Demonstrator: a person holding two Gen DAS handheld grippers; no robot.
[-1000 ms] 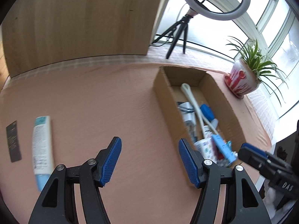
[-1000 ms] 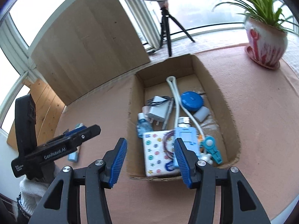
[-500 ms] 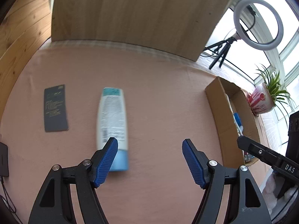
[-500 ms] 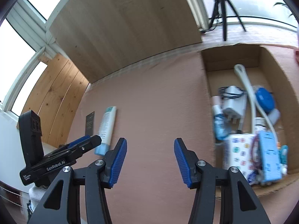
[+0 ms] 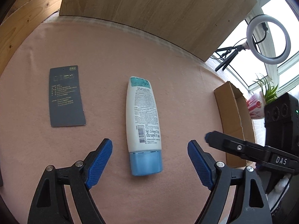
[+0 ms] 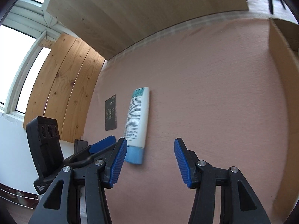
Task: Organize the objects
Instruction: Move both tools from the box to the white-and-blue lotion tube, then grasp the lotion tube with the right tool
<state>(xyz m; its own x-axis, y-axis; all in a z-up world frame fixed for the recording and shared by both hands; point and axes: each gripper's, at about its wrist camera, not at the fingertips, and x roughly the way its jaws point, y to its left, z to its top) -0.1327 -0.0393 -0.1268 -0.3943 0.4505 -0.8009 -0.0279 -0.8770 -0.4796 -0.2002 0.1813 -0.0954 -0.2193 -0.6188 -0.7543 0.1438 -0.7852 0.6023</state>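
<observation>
Left gripper (image 5: 150, 162) hovers over the lotion tube (image 5: 143, 123), fingers spread wide and empty; right gripper (image 6: 150, 163) likewise agape.

Left gripper (image 5: 150, 160) held low and angled downward, blue-padded jaws spread wide with nothing between them, right gripper (image 6: 150, 161) just beside it — likewise gaping and empty, its dark finger crossing the left view's right edge

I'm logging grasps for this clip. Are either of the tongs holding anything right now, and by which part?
Nothing is held. The left tongs stand open around the tube's blue cap without touching it; the right tongs are open and empty.
</observation>
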